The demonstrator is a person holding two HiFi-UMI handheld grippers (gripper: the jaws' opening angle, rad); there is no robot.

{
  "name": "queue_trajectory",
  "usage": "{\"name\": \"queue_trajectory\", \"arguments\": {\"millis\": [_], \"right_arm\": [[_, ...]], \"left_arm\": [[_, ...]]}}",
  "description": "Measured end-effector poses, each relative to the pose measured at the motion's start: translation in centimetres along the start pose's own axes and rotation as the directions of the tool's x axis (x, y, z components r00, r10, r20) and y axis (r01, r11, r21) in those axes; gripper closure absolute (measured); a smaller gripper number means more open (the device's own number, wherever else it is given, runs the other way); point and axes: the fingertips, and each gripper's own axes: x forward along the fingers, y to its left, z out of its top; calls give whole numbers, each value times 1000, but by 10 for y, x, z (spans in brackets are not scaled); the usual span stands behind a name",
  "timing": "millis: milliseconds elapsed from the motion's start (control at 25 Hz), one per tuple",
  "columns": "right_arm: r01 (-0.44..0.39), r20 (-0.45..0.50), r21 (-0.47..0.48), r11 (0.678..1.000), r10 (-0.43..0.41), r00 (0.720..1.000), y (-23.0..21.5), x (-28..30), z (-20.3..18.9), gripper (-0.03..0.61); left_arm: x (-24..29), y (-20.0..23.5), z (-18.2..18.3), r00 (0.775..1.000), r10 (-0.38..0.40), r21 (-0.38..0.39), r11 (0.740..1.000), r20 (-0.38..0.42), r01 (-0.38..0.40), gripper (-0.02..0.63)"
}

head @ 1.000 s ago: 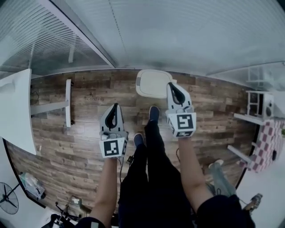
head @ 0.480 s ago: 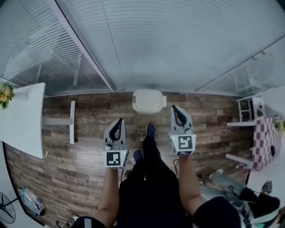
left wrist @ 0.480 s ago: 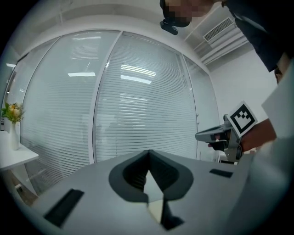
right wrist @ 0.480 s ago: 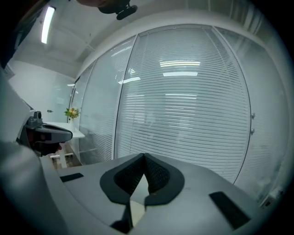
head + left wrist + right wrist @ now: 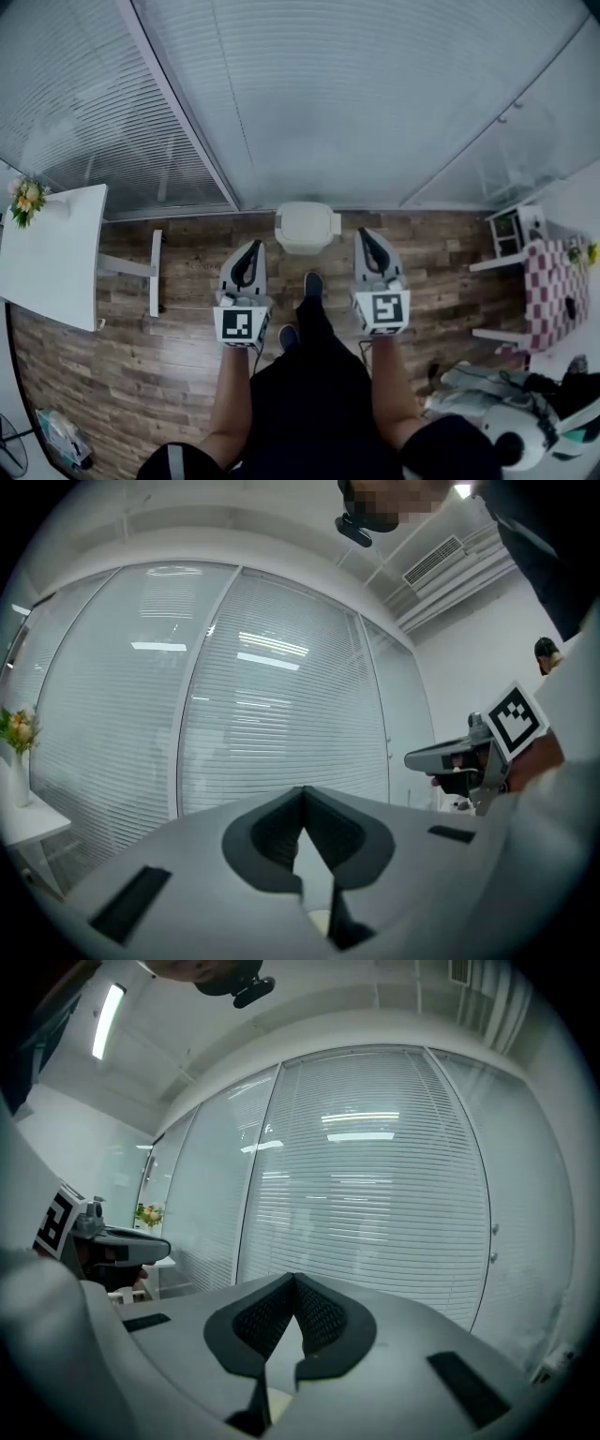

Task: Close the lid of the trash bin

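Left gripper [image 5: 251, 247]: jaws pressed together, nothing between, touching nothing, held level in air. Right gripper [image 5: 367, 236]: same, jaws tip to tip, empty. Each carries cube with black-white square markers. Trash bin [image 5: 306, 228]: white, lid down, contents hidden. Sits on wood floor [image 5: 178, 375] against blinds [image 5: 328, 112], ahead, between grippers, apart from both.

The white trash bin [image 5: 306, 225] stands at the far edge of the wooden floor [image 5: 187, 375], against the blinds [image 5: 375, 94], its lid down flat. The left gripper [image 5: 252, 246] and right gripper [image 5: 365, 234] are side by side (marker cubes toward the person), neither touching it. Flowers [image 5: 26, 199] sit at the far corner of a white table [image 5: 52, 262].
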Motion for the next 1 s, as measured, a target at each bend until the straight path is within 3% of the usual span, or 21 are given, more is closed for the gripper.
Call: {"name": "queue_trajectory", "arguments": {"millis": [200,360,600,1000], "right_arm": [[0,44,-25,1000,1,999,10,-21,24,574],[14,64,-63,998,-10,998,16,-34,28,574],[16,45,-10,1000,-16,999,20,-46,22,575],[7,74,24,1000,-8,997,28,-53,36,574]], "left_arm": [[-13,-5,21,999,-30,-29,999,22,31,606],[-25,-13,31,997,-58,7,998,47,58,606],[-38,-16,48,994,-26,3,1000,109,25,606],[-43,-20,54,993,-43,26,999,107,40,606]]}}
